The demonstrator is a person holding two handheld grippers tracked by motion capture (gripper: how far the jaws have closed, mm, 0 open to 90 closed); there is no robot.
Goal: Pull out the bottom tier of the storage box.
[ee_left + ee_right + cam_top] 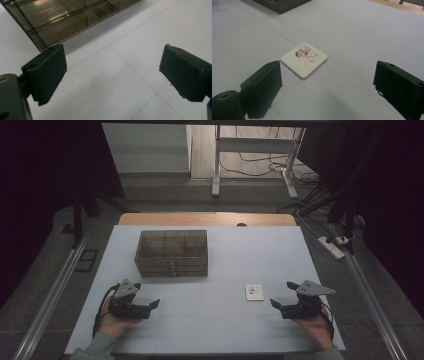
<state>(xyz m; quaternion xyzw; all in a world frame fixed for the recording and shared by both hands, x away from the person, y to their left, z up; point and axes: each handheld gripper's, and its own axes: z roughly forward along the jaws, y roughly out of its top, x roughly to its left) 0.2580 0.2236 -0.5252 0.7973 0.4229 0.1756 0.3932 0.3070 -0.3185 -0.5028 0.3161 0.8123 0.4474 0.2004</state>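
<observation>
A small white square tile (pixel 254 292) with a cartoon picture lies flat on the white table cover (pixel 210 320), right of the middle. In the right gripper view the tile (pixel 304 59) lies just ahead of the jaws, nearer the left one and apart from both. My right gripper (pixel 283 294) rests low at the front right, open and empty (pixel 329 85). My left gripper (pixel 146 295) rests at the front left, also open (pixel 113 72) with only bare cover between its jaws. A smoky transparent compartment box (pixel 171 252) stands behind it, its front corner ahead of the left jaw (pixel 62 20).
The wooden table edge (pixel 207 219) shows beyond the cover's far side. A power strip (pixel 331 246) and cables lie on the floor at the right, and a metal rail (pixel 55 290) runs along the left. Dark curtains hang on both sides.
</observation>
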